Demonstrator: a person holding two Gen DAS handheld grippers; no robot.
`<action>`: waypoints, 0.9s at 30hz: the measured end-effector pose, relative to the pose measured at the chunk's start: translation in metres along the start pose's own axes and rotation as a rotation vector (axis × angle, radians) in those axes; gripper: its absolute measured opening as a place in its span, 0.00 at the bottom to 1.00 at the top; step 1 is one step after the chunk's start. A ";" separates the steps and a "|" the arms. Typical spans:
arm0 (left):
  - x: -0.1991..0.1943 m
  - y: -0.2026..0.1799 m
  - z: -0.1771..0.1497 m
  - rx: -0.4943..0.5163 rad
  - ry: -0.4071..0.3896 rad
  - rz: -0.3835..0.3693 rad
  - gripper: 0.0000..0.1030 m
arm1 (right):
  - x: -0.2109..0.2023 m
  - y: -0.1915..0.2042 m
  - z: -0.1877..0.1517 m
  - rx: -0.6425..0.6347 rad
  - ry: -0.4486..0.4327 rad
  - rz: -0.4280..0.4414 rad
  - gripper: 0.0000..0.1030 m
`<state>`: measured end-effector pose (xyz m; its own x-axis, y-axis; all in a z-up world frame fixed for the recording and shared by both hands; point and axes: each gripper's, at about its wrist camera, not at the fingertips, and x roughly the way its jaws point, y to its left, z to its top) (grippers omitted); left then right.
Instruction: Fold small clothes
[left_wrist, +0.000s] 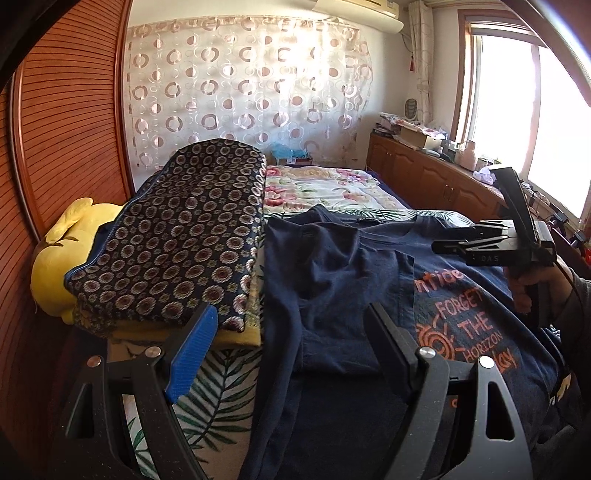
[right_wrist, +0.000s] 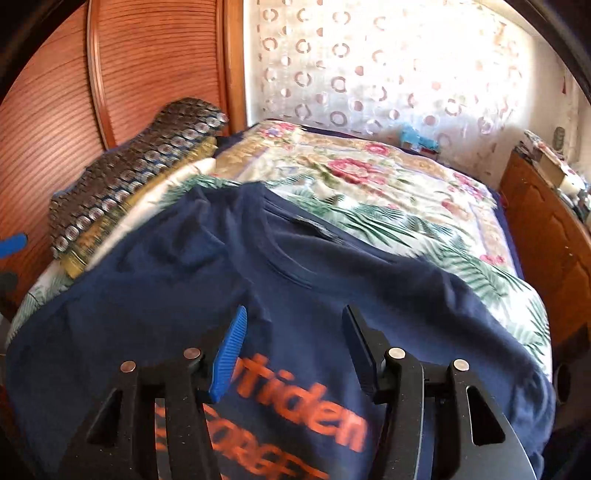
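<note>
A navy T-shirt (left_wrist: 332, 266) with orange lettering lies face up on the bed (left_wrist: 332, 184), on a leaf-print cover. One fold looks done: the shirt's side toward the stacked bedding is turned over onto the chest, its edge running straight down beside the print. The opposite side and sleeve are spread flat toward the window, so that side is not yet folded, and neither is the fold from hem to collar. My judgement is that the task stands somewhere near a third of the way through.

The left hand-held gripper (left_wrist: 291, 339) hangs above the folded part with its jaws wide apart and nothing between them. The right hand-held gripper (right_wrist: 295, 350) hangs over the chest lettering, below the collar (right_wrist: 291, 258); its jaws stand apart with only shirt beneath them, not clamped on cloth.

A patterned cushion (left_wrist: 177, 236) and a yellow plush toy (left_wrist: 70, 254) lie just beside the shirt, clear of the folding.
</note>
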<state>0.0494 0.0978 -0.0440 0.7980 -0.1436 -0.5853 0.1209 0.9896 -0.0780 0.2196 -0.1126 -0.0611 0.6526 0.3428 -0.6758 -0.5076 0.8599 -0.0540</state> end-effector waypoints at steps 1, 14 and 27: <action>0.003 -0.001 0.003 0.003 0.003 -0.003 0.80 | -0.001 -0.007 -0.002 0.004 0.009 -0.006 0.54; 0.069 -0.031 0.056 0.114 0.051 -0.023 0.80 | 0.014 -0.034 -0.016 0.030 0.067 -0.062 0.54; 0.154 -0.033 0.099 0.136 0.241 0.000 0.44 | 0.012 -0.054 -0.025 0.054 0.052 -0.022 0.57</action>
<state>0.2270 0.0422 -0.0521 0.6365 -0.1211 -0.7617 0.2121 0.9770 0.0220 0.2407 -0.1646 -0.0843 0.6323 0.3045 -0.7124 -0.4611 0.8868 -0.0302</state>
